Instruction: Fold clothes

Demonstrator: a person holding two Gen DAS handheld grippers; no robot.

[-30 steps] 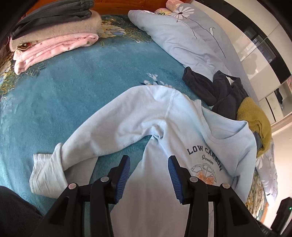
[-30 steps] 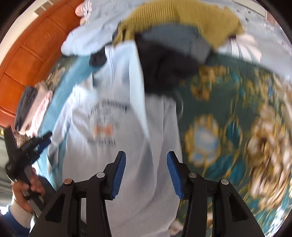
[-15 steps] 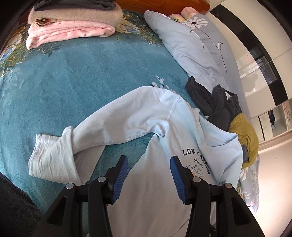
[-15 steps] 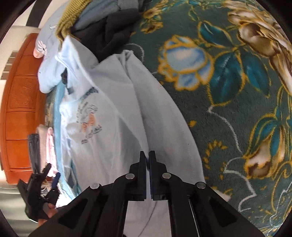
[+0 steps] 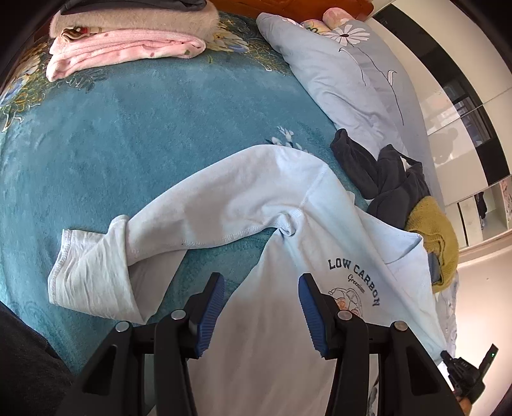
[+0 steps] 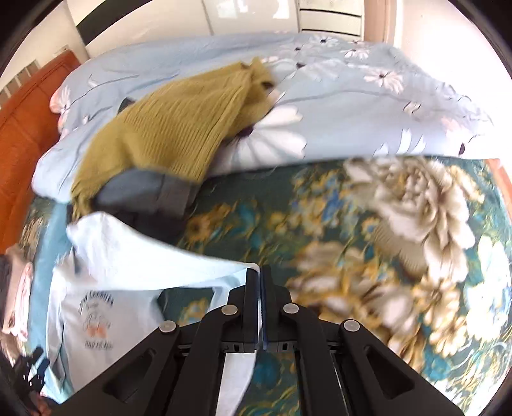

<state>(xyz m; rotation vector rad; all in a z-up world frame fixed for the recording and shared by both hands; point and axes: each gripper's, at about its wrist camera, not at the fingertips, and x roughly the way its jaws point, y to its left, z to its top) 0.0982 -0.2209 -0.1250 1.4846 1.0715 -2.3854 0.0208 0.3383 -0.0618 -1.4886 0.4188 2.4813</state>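
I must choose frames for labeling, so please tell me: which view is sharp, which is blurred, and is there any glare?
Left wrist view: sharp, the print on the light blue shirt is readable; glare on the glossy wardrobe; strong fisheye bending. Right wrist view: motion blur over the floral blanket and mustard sweater; only the right gripper looks crisp.

Teal floral blanket (image 5: 134,134), pale blue daisy-print duvet (image 6: 368,105), orange wooden headboard (image 6: 22,128), white wardrobe doors (image 5: 454,150)

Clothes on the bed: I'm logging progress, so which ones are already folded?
The pink garment and the beige fleece one stacked on it, at the teal blanket's far edge. The light-blue sweatshirt, dark garments and mustard knit lie loose.
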